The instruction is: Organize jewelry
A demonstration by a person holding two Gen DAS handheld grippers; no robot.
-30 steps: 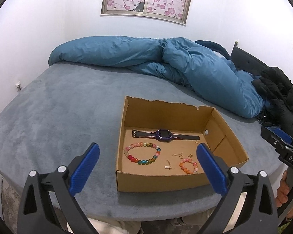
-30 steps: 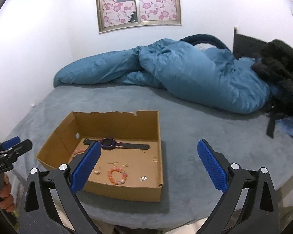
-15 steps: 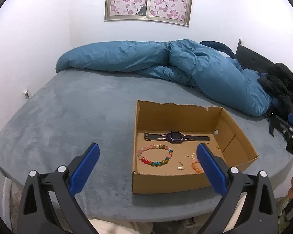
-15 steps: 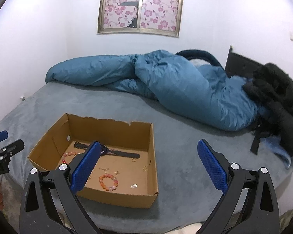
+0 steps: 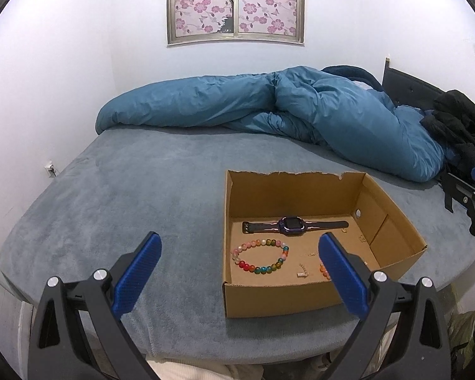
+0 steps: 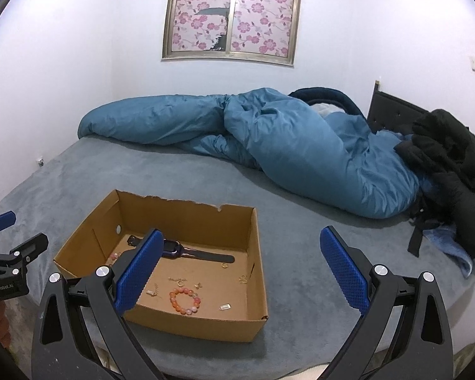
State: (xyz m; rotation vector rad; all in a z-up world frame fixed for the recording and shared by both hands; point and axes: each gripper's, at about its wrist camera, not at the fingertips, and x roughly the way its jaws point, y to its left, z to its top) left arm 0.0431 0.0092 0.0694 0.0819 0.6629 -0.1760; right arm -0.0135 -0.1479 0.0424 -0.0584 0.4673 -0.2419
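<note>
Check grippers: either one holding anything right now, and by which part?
Nothing is held. The left gripper and right gripper are both open and empty; the watch and bracelets lie in the box.

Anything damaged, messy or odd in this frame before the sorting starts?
The cardboard box has a ragged, torn back rim. Inside, small gold pieces lie scattered loose around the watch and bracelets. The window film is torn. Both grippers are open and empty.

The only readable text is "GenRobot.AI", in pale letters on the black body of the left gripper [image 6: 0, 247] at the lower left of the right wrist view.
</note>
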